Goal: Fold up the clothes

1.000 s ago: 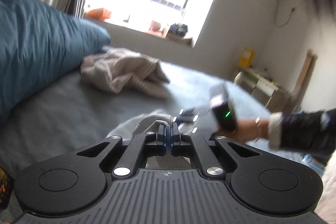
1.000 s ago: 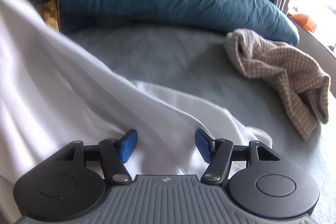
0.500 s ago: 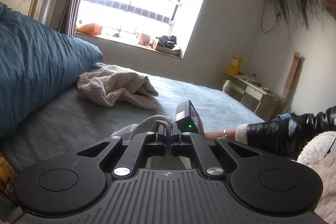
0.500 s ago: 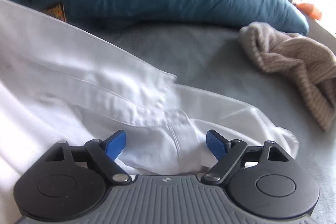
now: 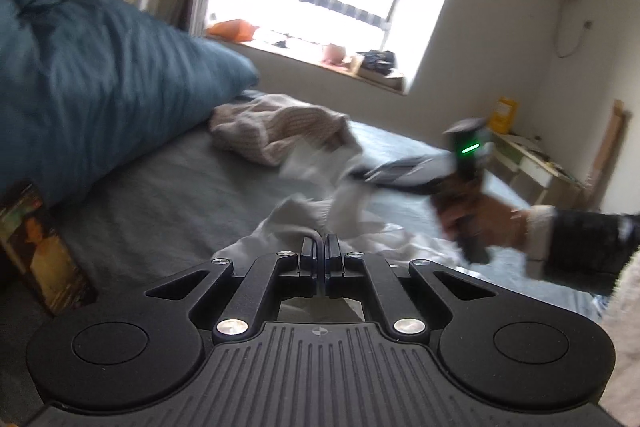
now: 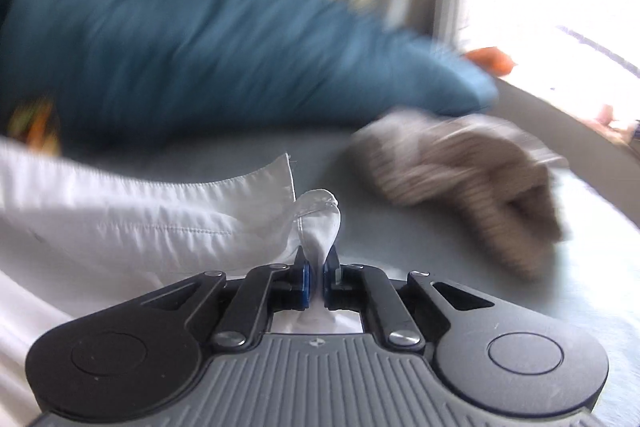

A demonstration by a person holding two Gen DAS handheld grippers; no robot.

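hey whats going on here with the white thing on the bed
A person is working on a white shirt spread over a grey bed, holding a tool in each hand. The right tool is shut on a bunched bit of the shirt's fabric. The left tool is also shut, with the shirt just ahead of its tips; whether it pinches cloth cannot be told. A beige garment lies crumpled beside the blue duvet. No neat fold shows.

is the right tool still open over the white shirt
No, the right tool has closed since a moment ago, its blue pads now pinching a bunched fold of the white shirt.
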